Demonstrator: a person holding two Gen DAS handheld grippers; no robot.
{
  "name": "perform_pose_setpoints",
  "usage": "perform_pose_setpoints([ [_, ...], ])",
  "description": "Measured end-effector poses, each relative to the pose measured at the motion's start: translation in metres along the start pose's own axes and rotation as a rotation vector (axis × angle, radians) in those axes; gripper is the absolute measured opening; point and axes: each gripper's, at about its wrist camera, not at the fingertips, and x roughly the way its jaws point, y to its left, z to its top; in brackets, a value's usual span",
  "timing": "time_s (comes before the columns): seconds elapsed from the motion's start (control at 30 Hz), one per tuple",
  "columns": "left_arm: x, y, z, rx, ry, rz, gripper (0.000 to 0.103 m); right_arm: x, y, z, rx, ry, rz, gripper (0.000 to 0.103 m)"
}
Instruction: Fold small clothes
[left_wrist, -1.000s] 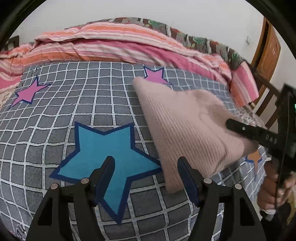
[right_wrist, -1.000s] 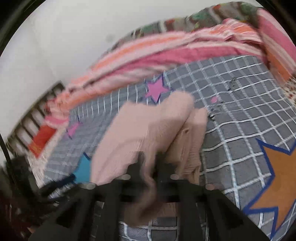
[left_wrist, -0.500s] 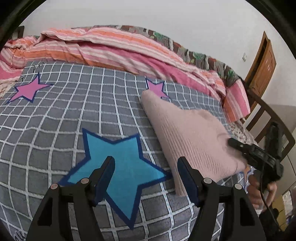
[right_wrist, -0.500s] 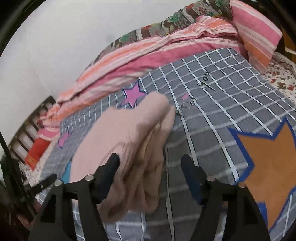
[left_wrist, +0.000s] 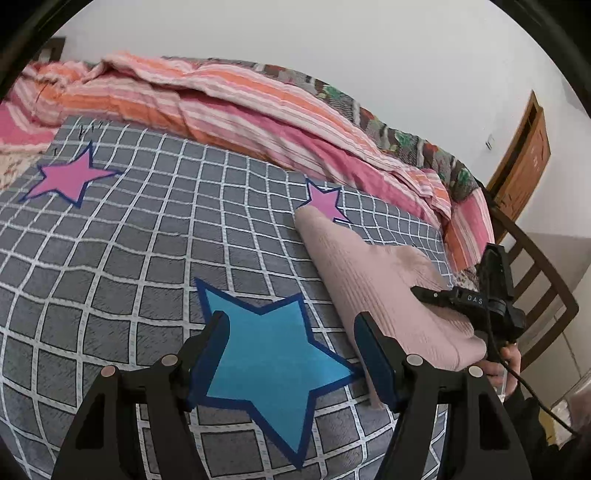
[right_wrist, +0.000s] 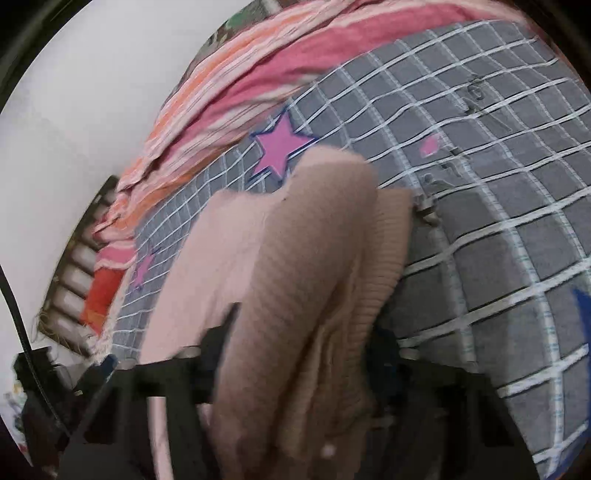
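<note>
Pink knit garment (left_wrist: 384, 291) lying folded on the grey checked bedspread (left_wrist: 122, 258), one end just below a small pink star (left_wrist: 325, 201), right of the blue star (left_wrist: 269, 354). Left claw (left_wrist: 291, 354) open and empty, hovering over that blue star. Right claw (right_wrist: 303, 339) straddling the garment's thick near fold, jaws just closing in; grip uncertain through blur.

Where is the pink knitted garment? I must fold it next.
In the left wrist view, the pink knitted garment lies right of the blue star on the grey checked bedspread, its far end touching a small pink star.
</note>
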Motion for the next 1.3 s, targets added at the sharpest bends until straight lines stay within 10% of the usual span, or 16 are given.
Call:
perform_pose_setpoints([
  [0.6, -0.036, 0.037, 0.024, -0.034, -0.072, 0.096, 0.068, -0.030, 0.205, 0.045, -0.192, -0.154, -0.031, 0.034],
  [0.8, -0.030, 0.039, 0.019, 0.006, -0.049, 0.104, 0.068, 0.009, 0.164, 0.048, -0.052, -0.134, 0.184, 0.036],
  [0.97, -0.012, 0.027, -0.002, 0.081, 0.028, 0.111, 0.068, 0.059, 0.085, 0.019, 0.001, -0.021, -0.059, 0.038],
  [1.3, 0.014, -0.012, -0.039, 0.240, 0.116, 0.139, 0.068, -0.023, 0.097, -0.038, -0.204, -0.122, -0.036, 0.043],
])
